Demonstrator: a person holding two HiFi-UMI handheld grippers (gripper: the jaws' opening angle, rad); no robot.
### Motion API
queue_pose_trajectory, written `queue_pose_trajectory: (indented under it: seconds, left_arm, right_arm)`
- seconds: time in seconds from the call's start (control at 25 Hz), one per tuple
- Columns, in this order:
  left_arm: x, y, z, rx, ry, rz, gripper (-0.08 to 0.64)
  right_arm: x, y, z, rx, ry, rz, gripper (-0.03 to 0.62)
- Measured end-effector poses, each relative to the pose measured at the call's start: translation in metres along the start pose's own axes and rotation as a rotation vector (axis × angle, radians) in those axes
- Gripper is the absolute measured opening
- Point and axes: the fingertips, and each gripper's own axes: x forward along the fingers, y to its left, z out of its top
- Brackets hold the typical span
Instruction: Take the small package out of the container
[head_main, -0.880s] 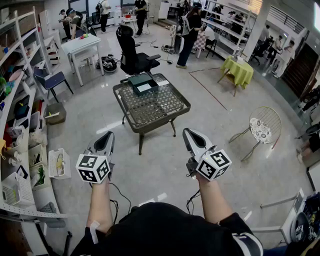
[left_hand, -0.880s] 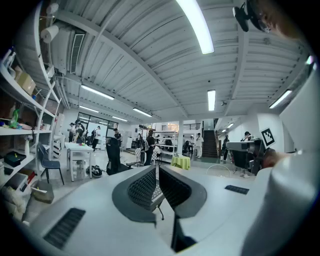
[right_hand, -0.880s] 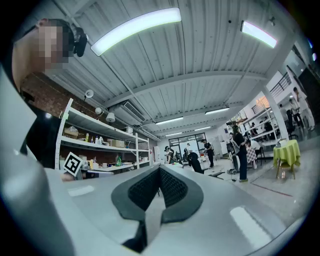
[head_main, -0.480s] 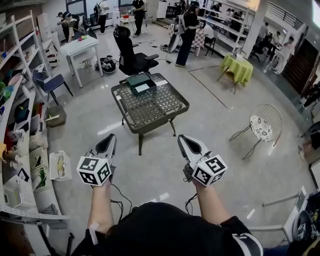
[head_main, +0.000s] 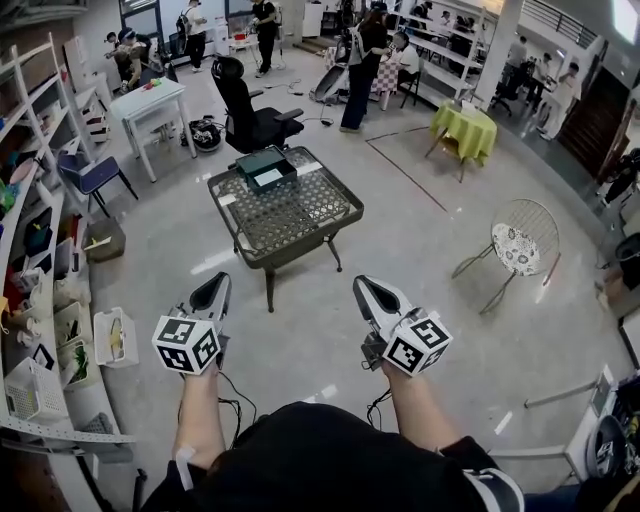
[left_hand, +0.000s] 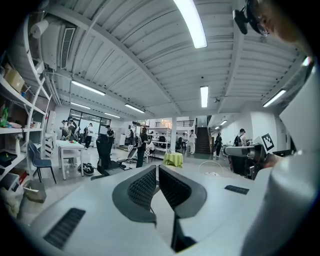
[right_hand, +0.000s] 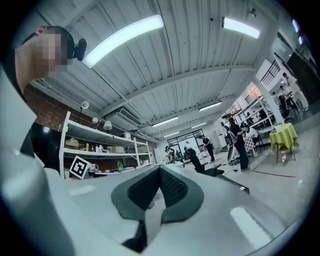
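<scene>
Dark green, the container (head_main: 262, 168) sits at the far corner of the mesh worktop (head_main: 300, 215), well apart from both tools; a pale patch on it may be the package, though I cannot be sure. The left tool (head_main: 218, 283) and right tool (head_main: 361, 286) have their jaws together on nothing, so reaching in without opening first would likely push the container off that edge

There are two grippers low in the frame, the left gripper (head_main: 221, 279) and the right gripper (head_main: 360, 284). At centre is one mesh table (head_main: 290, 215) with one dark box (head_main: 262, 166). There is also one office chair (head_main: 262, 124) above it, one wire chair (head_main: 522, 240) at right and one yellow-clothed table (head_main: 465, 122) at upper right.
</scene>
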Motion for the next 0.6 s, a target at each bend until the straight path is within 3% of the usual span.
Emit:
queue_pose_trajectory:
  seconds: [0.28, 0.6]
  left_arm:
    - [0.009, -0.049, -0.018, -0.009, 0.039, -0.024, 0.023]
    - [0.024, -0.058, -0.029, -0.008, 0.085, -0.032, 0.023]
  right_arm:
    - [-0.033, -0.007, -0.008, 0.044, 0.043, 0.049, 0.009]
    - [-0.049, -0.038, -0.029, 0.104, 0.073, 0.000, 0.009]
